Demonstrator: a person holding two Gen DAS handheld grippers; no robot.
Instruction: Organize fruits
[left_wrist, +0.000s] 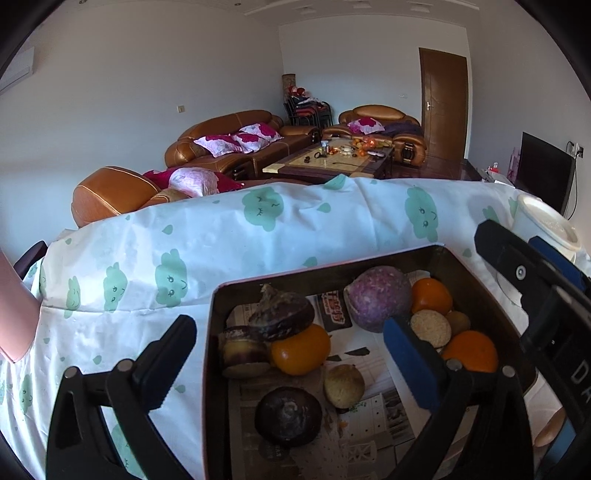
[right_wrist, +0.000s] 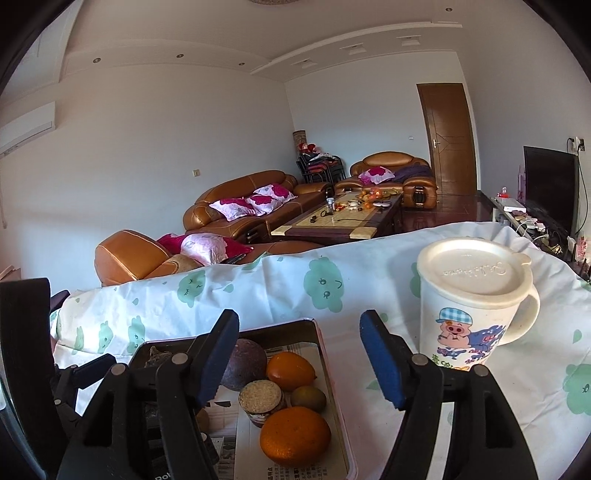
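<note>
A dark metal tray (left_wrist: 213, 332) lined with newspaper sits on the cloud-print tablecloth (left_wrist: 221, 236). It holds three oranges (left_wrist: 301, 350), a purple round fruit (left_wrist: 376, 302), dark brown fruits (left_wrist: 288, 415), a small brown fruit (left_wrist: 343, 386) and a tan cut piece (left_wrist: 430, 326). My left gripper (left_wrist: 288, 328) hangs open over the tray's near half, its jaws spread wide around the left pile and touching nothing. My right gripper (right_wrist: 299, 325) is open above the tray's right rim (right_wrist: 330, 369), nothing between its pads. An orange (right_wrist: 295, 435) lies just below it.
A white lidded mug (right_wrist: 469, 302) with a cartoon pig stands right of the tray, close to my right gripper. A pink object (left_wrist: 14, 325) sits at the table's left edge. Beyond the table's far edge are leather sofas (left_wrist: 236, 140) and a coffee table.
</note>
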